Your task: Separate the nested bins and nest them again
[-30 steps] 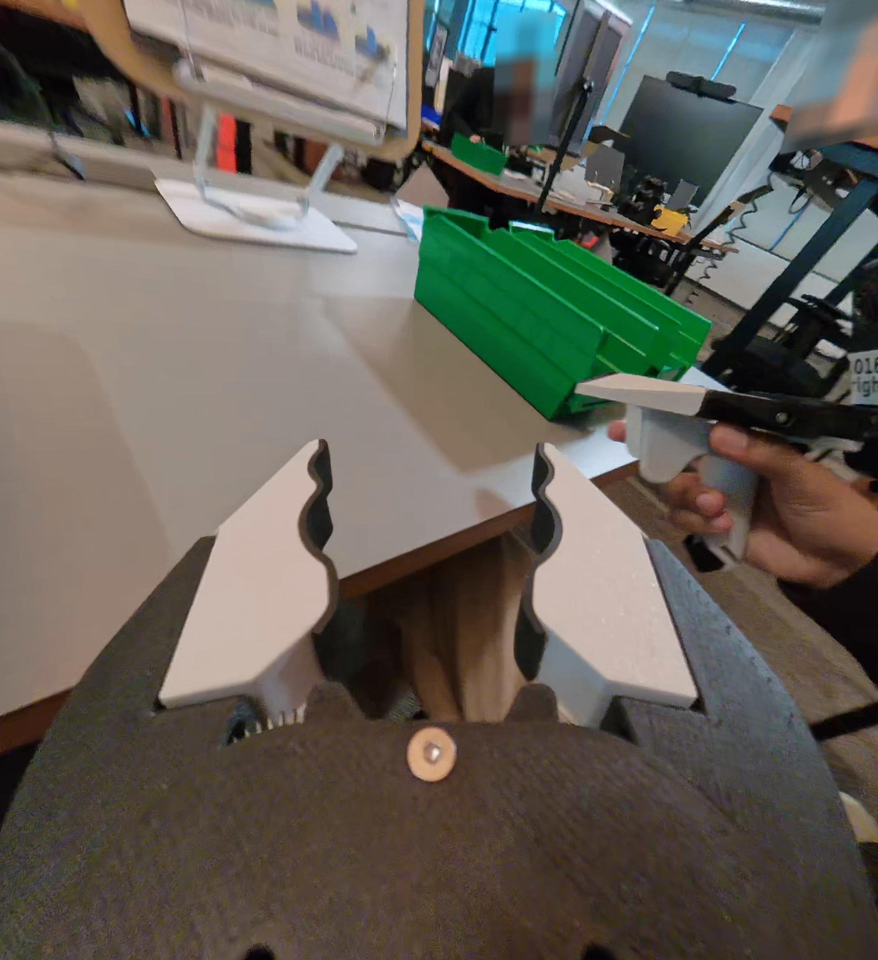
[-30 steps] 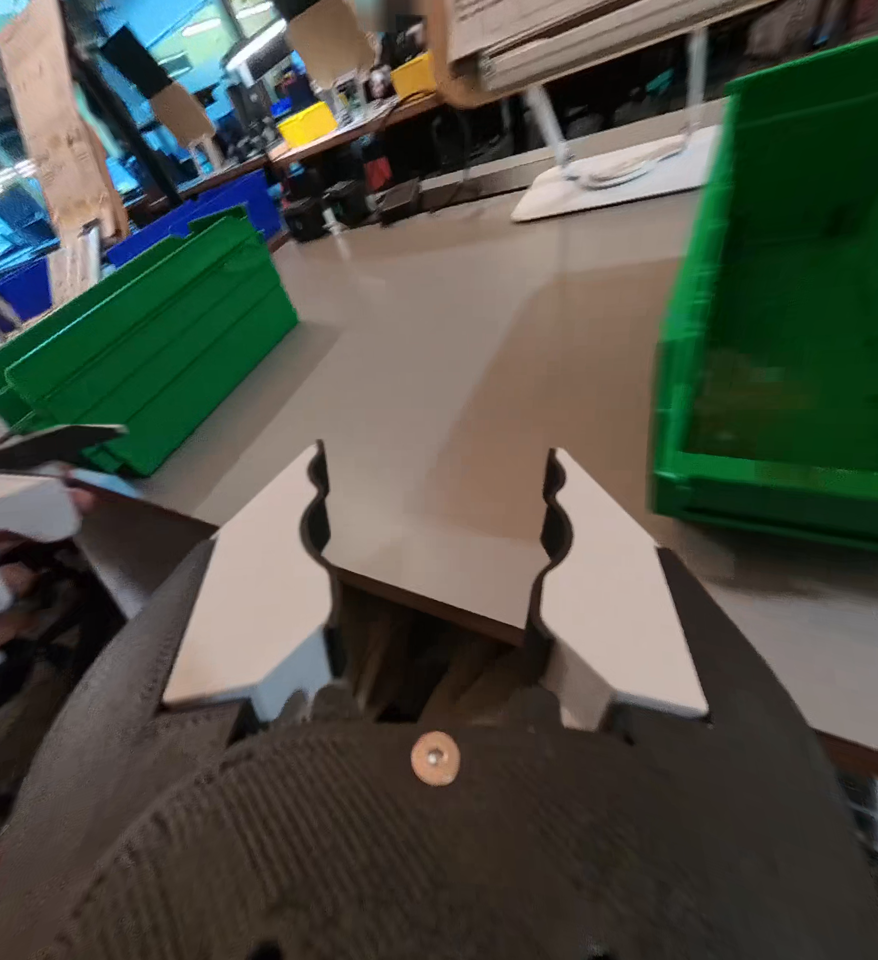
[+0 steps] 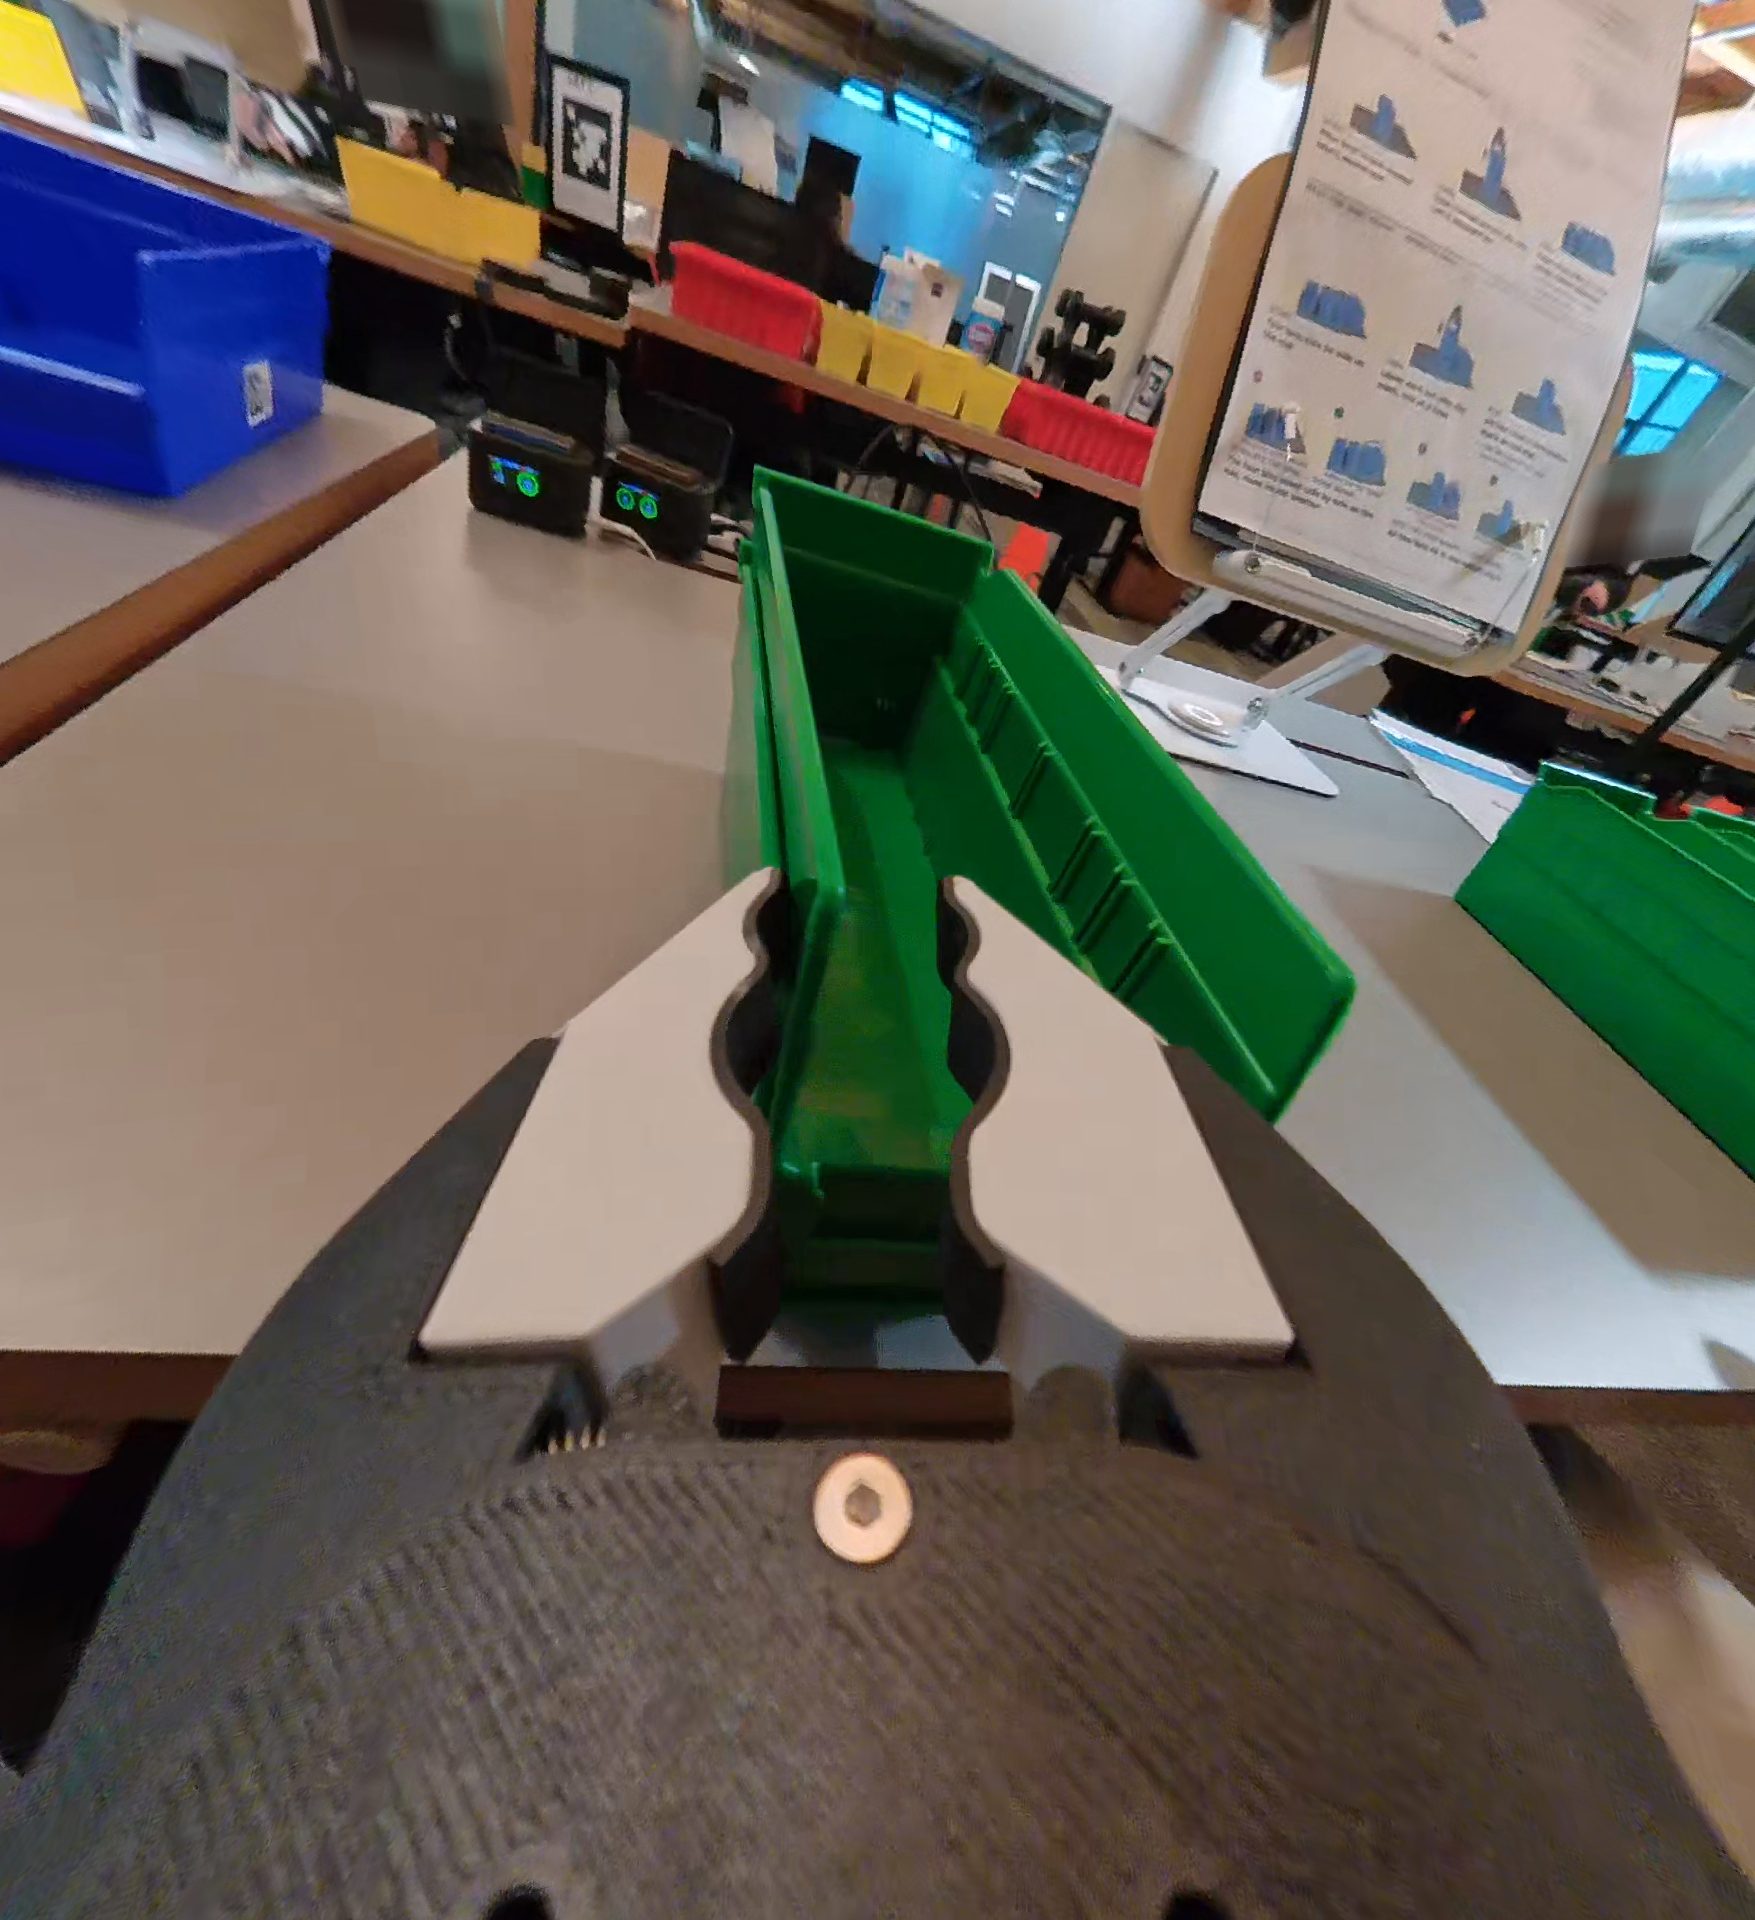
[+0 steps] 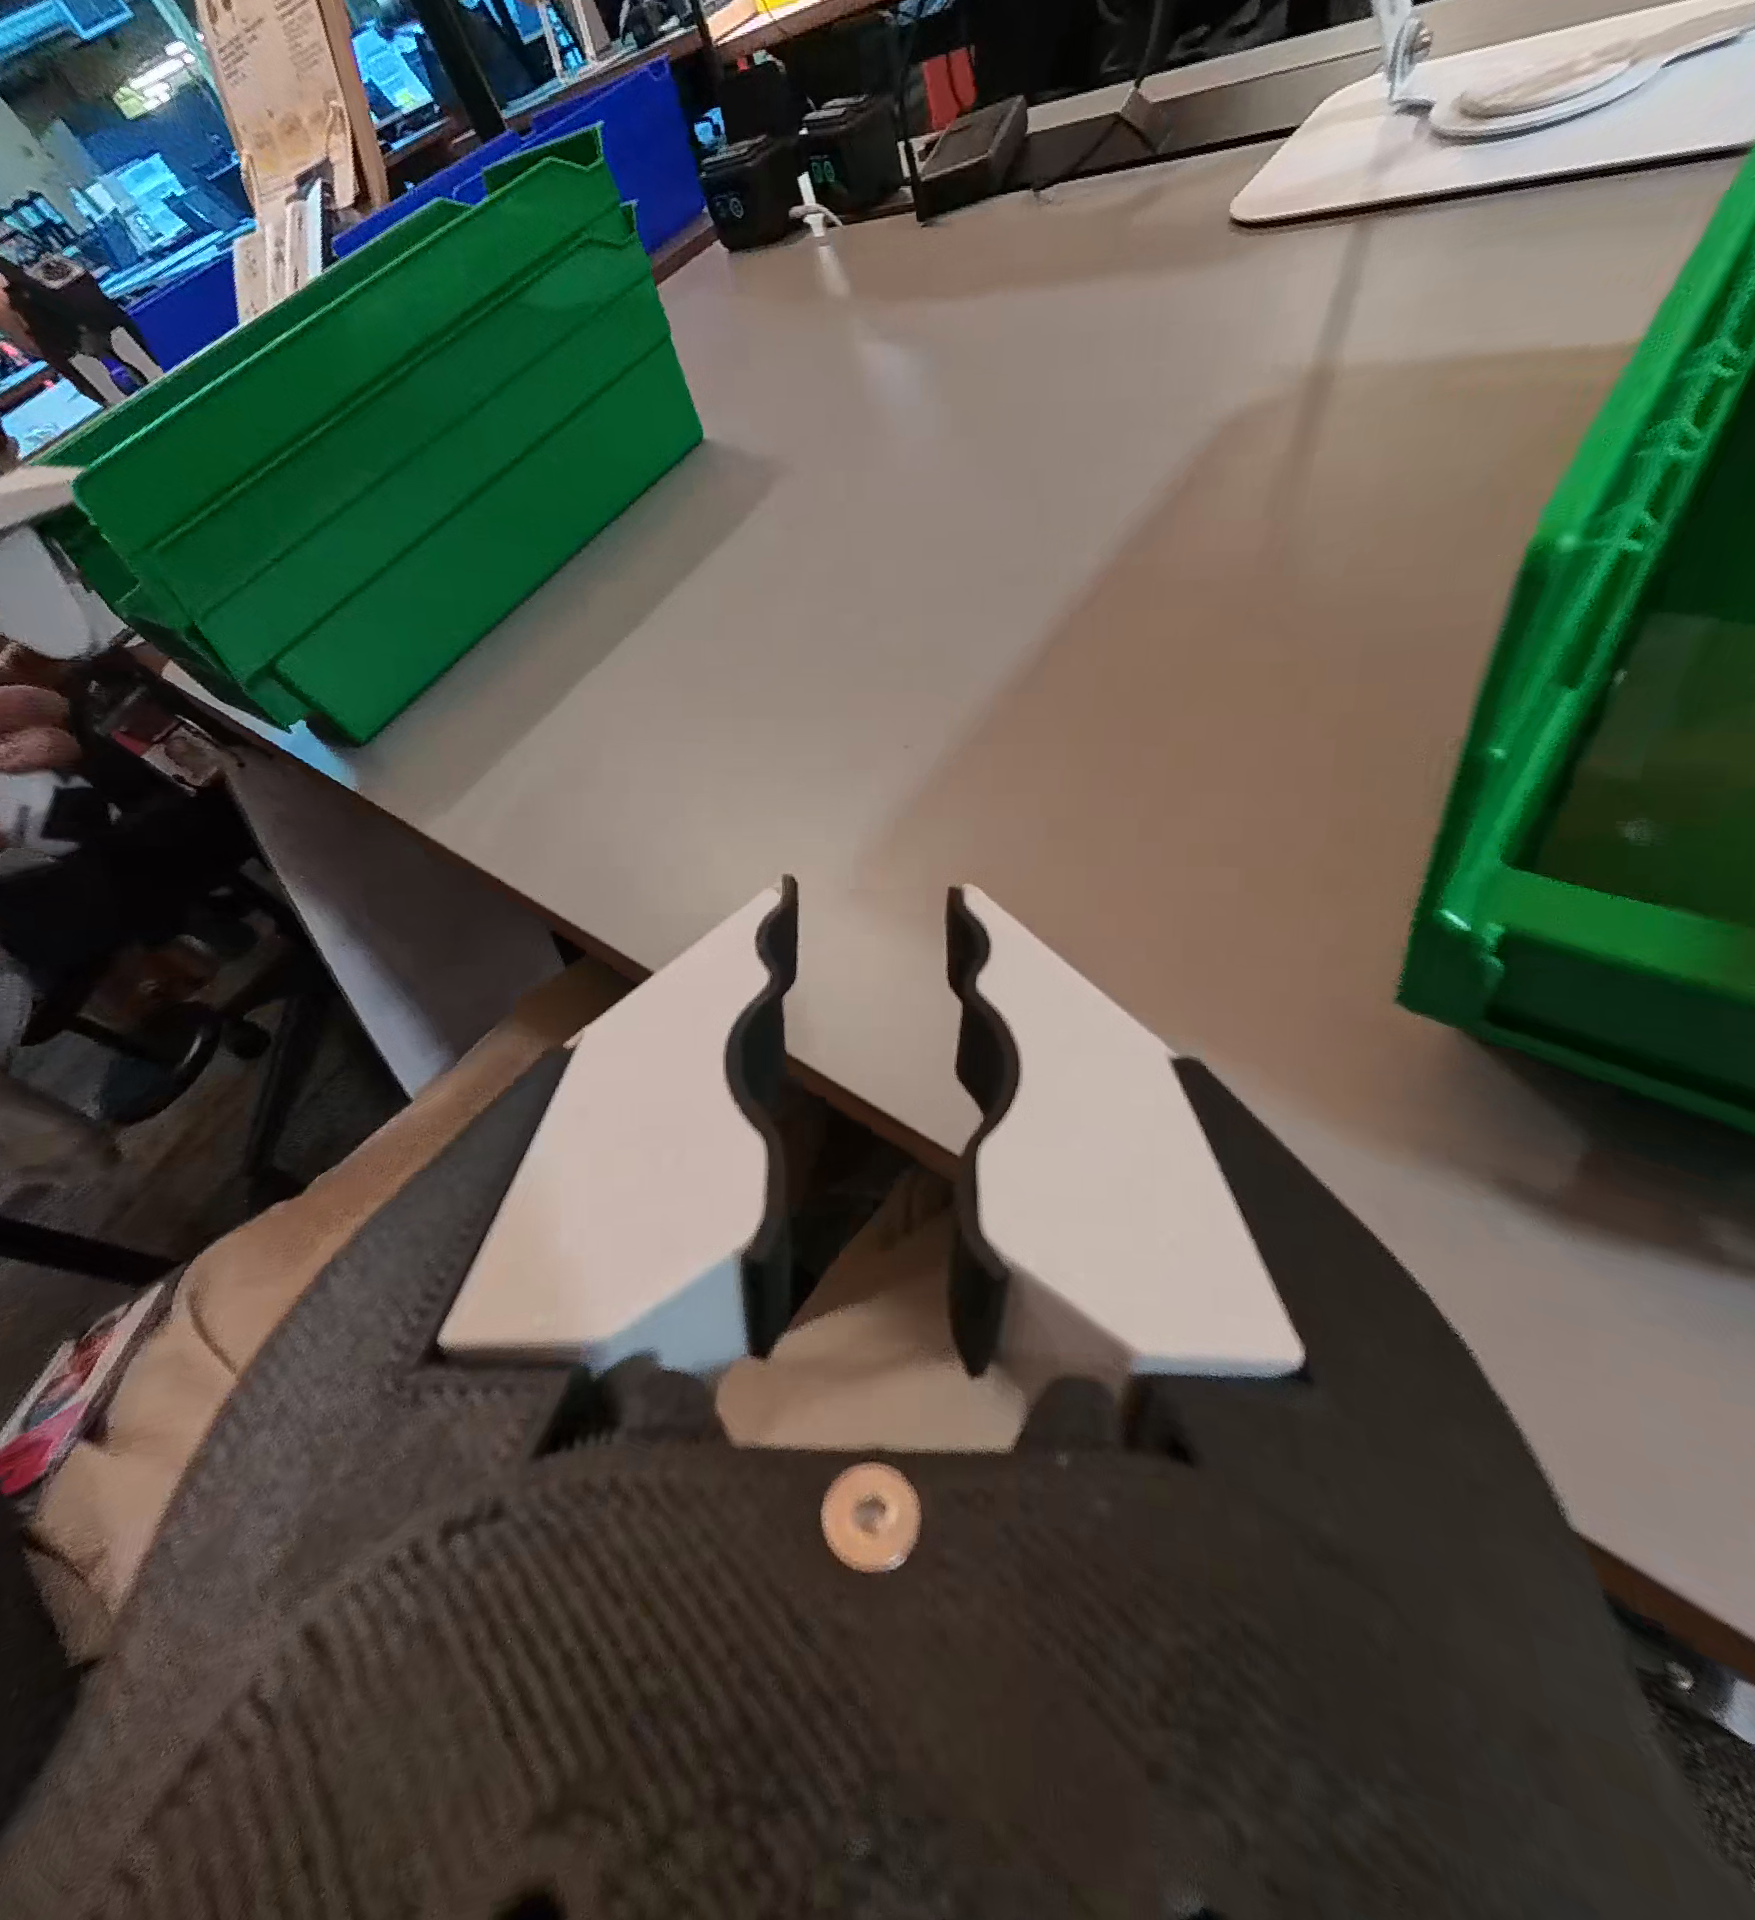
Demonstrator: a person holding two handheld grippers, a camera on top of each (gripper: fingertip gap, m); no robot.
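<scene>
Table [image 4: 1008,499] edge lay under my right gripper [image 4: 871,904], jaws apart, empty, bare top ahead. Bin stack [image 4: 405,468] sat far left; tilted bin [image 3: 956,748], empty, lay between my left gripper's [image 3: 862,899] part-closed jaws, grip unclear.

Left wrist view: low, close, facing along long bin [image 3: 883,790]. Right wrist view: table [image 4: 1008,499] edge (both share tabletop).
</scene>
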